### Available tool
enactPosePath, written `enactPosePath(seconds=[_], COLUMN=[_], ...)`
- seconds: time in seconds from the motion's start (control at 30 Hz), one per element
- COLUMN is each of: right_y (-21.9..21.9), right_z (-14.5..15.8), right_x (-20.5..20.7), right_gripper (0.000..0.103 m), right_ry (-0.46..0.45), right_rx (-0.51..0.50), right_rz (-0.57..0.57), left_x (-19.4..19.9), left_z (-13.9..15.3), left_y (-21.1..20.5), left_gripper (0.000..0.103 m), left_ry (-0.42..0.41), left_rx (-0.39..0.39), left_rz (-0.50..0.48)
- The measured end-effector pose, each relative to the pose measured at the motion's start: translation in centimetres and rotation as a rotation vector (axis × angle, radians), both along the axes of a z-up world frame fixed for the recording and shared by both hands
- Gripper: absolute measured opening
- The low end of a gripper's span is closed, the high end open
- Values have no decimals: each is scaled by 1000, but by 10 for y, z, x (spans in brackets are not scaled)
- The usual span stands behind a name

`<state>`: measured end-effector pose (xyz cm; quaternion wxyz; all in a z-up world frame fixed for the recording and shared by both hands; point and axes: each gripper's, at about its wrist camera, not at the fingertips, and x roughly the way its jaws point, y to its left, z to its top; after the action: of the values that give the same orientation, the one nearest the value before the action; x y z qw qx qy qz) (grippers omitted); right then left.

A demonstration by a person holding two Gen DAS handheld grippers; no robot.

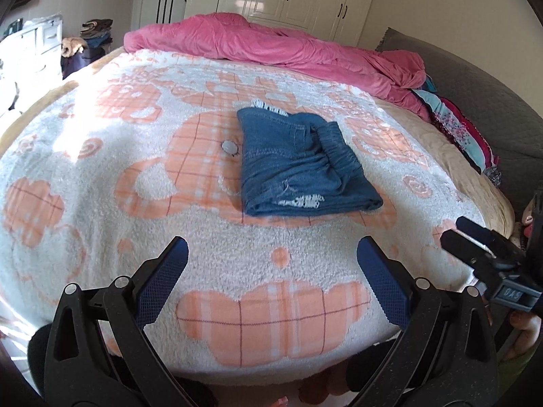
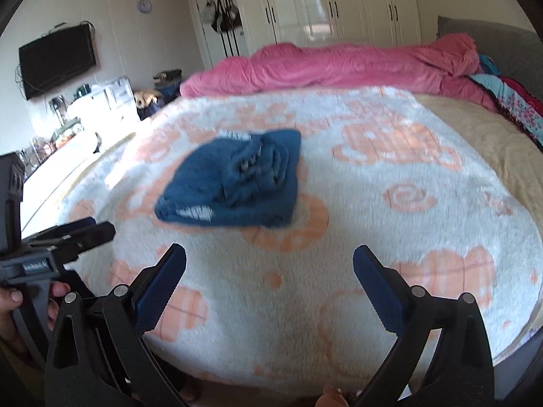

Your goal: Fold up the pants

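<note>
Denim lay at the middle of the left wrist view: the small blue denim pants (image 1: 302, 162), already folded into a squarish bundle, rested on the fluffy white blanket with orange checked shapes (image 1: 220, 264) that covered the bed, with the crumpled pink quilt (image 1: 271, 42) heaped well behind them. The left gripper (image 1: 273, 257) hung over the blanket's near part, well apart from the bundle, its blue-padded jaws spread wide and holding nothing; at the right edge the other tool showed, jaws also parted. A frayed white patch faced the camera on the near fold, and the elastic waistband sat bunched on top. In the right wrist view, which was blurred, the right gripper (image 2: 269, 257) likewise stood wide open and empty, short of the pants, which lay ahead and to its left. Judged from this, the folding looked essentially complete, and the step in hand was release and retreat. Doing it well would call for keeping both tools high and clear of the top layer, since a snagged waistband could pull the stack open; any tidying should press down flat on the bundle, not drag sideways.
</note>
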<state>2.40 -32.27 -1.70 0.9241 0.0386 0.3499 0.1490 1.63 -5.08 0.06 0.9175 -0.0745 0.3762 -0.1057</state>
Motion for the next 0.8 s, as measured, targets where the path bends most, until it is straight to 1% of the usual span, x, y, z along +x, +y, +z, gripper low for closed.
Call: enactPosePath(seconds=[0.07,0.2,0.3,0.43,0.8], right_y=[2,1,0,0,0], right_z=[-7,-4,-5,-8,-8], right_x=[2,4,5,8,8], right_gripper=[98,98,98,98,98], right_ry=[29,9,19,32,31], right_rx=[-10,-11,-3,-13,-12], right_rz=[0,-9,-3,-2,-4], left_x=[2,5,7,8,6], left_z=[-6,-14,-18,-20,-19], left_y=[-1,-2,-1,0,-1], left_gripper=[94,94,94,94,94], left_ry=[17,38,52,60,58], left_rx=[5,1,3,2,19], left_rz=[8,9,17,25,31])
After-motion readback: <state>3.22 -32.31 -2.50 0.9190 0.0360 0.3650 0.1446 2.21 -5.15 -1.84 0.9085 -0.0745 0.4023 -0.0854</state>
